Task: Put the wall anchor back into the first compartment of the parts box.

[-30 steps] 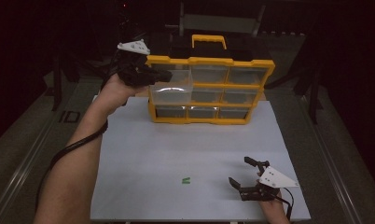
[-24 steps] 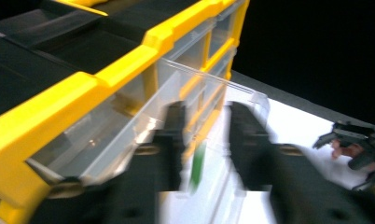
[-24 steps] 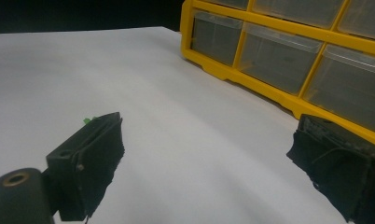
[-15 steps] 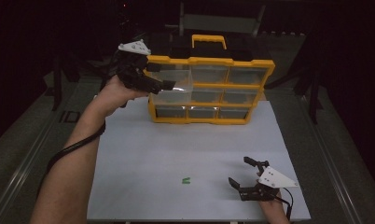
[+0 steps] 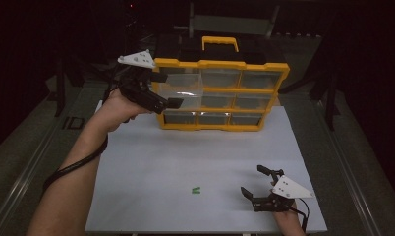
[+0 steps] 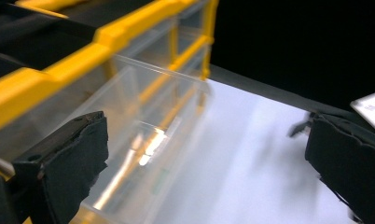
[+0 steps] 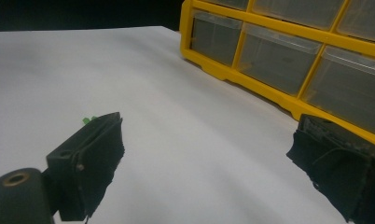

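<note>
The left gripper (image 5: 167,90) is released, its jaws wide apart at the pulled-out clear drawer (image 5: 182,89) of the yellow organizer (image 5: 220,96), at 12 o'clock on the white table (image 5: 185,162). The right gripper (image 5: 258,183) rests released at 5 o'clock.

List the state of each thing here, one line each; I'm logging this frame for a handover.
top-left drawer: pulled partway out of the cabinet, looks empty.
drawer cabinet: upright on the table, other drawers shut.
left gripper: open, at the pulled-out drawer.
right gripper: open, low over the white sheet.
green piece: lying loose on the sheet.
</note>
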Motion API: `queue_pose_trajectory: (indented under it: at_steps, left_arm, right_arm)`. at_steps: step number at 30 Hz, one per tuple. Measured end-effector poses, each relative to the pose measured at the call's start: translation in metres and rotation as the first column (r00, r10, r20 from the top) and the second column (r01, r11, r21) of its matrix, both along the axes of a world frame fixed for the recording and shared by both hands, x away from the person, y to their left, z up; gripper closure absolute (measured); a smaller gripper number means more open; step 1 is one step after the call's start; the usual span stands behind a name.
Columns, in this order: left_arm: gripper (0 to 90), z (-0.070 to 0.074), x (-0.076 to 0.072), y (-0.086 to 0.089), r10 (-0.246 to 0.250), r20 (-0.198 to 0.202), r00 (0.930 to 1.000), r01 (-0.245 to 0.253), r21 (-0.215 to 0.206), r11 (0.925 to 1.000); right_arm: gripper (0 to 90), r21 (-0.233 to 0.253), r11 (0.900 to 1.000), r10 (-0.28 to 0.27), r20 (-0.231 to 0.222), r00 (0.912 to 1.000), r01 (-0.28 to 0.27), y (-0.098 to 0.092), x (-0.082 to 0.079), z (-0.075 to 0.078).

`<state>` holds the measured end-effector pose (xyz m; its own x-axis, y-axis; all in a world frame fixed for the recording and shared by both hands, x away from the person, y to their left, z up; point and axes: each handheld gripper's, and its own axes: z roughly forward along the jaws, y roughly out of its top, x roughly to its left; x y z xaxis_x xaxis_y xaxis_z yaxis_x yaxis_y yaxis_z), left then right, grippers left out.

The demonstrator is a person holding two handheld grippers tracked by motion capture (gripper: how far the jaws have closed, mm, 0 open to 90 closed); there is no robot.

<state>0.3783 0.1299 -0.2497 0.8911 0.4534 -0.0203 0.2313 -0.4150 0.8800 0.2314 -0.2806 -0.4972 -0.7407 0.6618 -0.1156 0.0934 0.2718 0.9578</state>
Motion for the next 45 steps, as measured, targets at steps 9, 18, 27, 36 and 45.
queue_pose_trajectory:
  at_steps: [9, 18, 27, 36, 45]
  left_arm:
    - [0.0, -0.010, -0.025, 0.001, -0.058, 0.016, 0.9982, 0.058, -0.007, 0.9983]
    - [0.0, -0.027, -0.042, -0.007, -0.107, 0.002, 0.9942, 0.107, 0.017, 0.9941]
    - [0.0, -0.053, -0.062, -0.023, -0.164, 0.000, 0.9865, 0.164, 0.035, 0.9859]
    - [0.0, -0.079, -0.072, -0.037, -0.198, -0.025, 0.9798, 0.200, 0.069, 0.9774]
    - [0.0, -0.115, -0.075, -0.049, -0.228, -0.069, 0.9713, 0.232, 0.069, 0.9702]
  right_arm:
    - [8.5, -0.003, 1.000, -0.001, -0.001, 1.0000, 0.001, 0.000, 0.000, 0.000]
    - [8.5, -0.009, 1.000, 0.001, 0.001, 1.0000, -0.001, 0.001, 0.000, 0.000]
    - [8.5, -0.009, 1.000, 0.004, 0.002, 1.0000, -0.004, 0.000, 0.000, 0.000]
    - [8.5, -0.008, 1.000, 0.003, 0.002, 1.0000, -0.003, 0.000, -0.001, 0.001]
    - [8.5, 0.002, 1.000, 0.000, -0.002, 1.0000, 0.000, 0.000, 0.000, 0.001]
